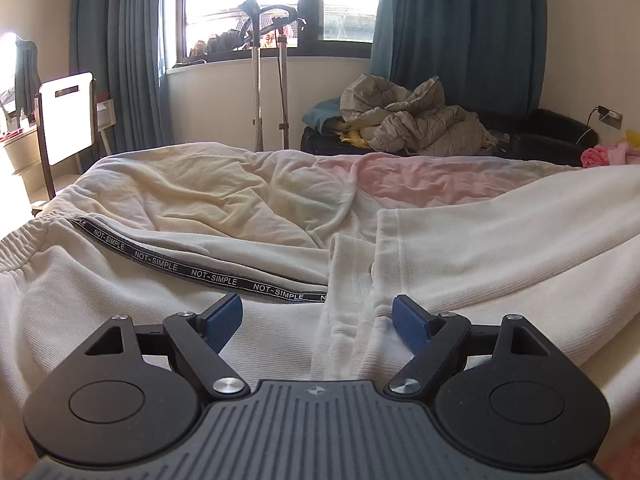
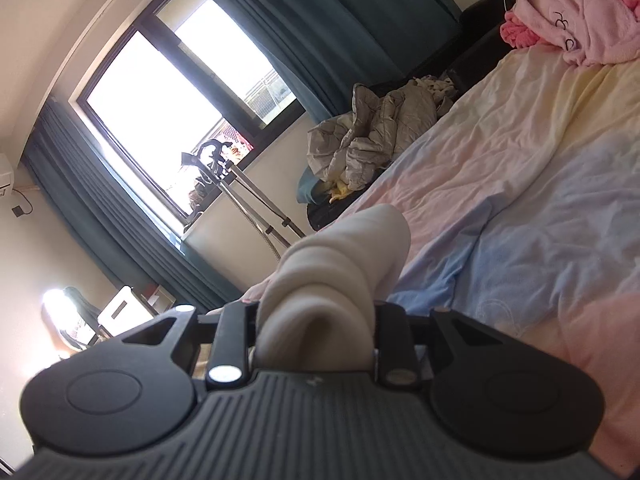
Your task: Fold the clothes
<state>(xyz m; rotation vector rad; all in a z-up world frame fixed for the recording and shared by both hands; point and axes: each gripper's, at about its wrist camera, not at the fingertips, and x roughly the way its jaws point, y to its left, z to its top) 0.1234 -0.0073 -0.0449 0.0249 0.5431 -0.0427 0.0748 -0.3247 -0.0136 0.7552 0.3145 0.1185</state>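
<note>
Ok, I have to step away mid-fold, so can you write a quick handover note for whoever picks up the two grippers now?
Left gripper: open, low over the white trousers, holding nothing.
Right gripper: shut on a bunched fold of white fabric, raised above the pastel bedsheet.
Trousers lie spread on the bed, the NOT-SIMPLE side stripe facing up.
Done: one grasp taken.
Left: no finished fold shows yet; probably grasp with the left gripper and fold the trousers over.
</note>
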